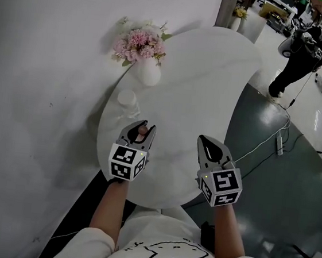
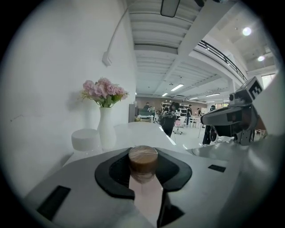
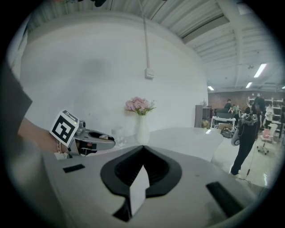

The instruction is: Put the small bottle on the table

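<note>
A small bottle (image 1: 142, 131) with a brownish cap (image 2: 143, 159) sits between the jaws of my left gripper (image 1: 143, 128), which is shut on it. The bottle is held over the near left part of the round white table (image 1: 201, 78). My right gripper (image 1: 206, 142) hovers to the right of it over the table's near edge, jaws shut with nothing between them (image 3: 142, 150). In the right gripper view the left gripper (image 3: 91, 139) shows at the left with the bottle's top just visible.
A white vase of pink flowers (image 1: 142, 54) stands at the table's left edge by the wall. A clear lidded cup (image 1: 128, 100) stands between the vase and my left gripper. A cable (image 1: 269, 141) runs over the grey floor at right, where a person (image 1: 299, 60) stands far off.
</note>
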Available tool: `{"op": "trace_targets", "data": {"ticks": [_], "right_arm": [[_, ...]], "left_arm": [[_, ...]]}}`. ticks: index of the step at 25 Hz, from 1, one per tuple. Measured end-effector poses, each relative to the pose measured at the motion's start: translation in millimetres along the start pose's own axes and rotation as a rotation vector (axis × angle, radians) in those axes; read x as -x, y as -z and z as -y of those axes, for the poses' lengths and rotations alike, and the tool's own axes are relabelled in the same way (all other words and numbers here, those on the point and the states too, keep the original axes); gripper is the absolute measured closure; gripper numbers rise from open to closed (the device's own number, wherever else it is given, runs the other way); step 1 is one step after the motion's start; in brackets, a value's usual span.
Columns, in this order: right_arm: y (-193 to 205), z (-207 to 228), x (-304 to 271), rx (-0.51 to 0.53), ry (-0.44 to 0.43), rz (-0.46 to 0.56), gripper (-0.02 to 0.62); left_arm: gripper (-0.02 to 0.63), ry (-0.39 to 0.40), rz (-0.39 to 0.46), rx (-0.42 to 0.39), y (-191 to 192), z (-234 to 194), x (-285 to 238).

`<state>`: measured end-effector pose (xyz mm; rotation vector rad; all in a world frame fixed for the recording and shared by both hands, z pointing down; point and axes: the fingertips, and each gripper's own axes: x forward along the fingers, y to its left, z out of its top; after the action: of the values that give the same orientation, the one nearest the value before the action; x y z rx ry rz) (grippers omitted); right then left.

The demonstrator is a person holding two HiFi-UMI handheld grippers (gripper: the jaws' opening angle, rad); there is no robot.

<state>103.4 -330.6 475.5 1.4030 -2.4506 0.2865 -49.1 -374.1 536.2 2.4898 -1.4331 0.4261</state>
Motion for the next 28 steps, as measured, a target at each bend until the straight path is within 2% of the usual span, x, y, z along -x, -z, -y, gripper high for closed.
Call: {"op": "trace_targets", "data": {"ticks": [17,28], "right_arm": [[26,-5,-13,-0.034,0.021,-0.055,0.601],[20,-2,-20,-0.039,0.026,-0.053,0.601]], "left_arm": [[0.489,0.057,-0.125,0.027,52,-1,-44],[0.489,0.075,-0.149,0.008,53,2,-53]]}}
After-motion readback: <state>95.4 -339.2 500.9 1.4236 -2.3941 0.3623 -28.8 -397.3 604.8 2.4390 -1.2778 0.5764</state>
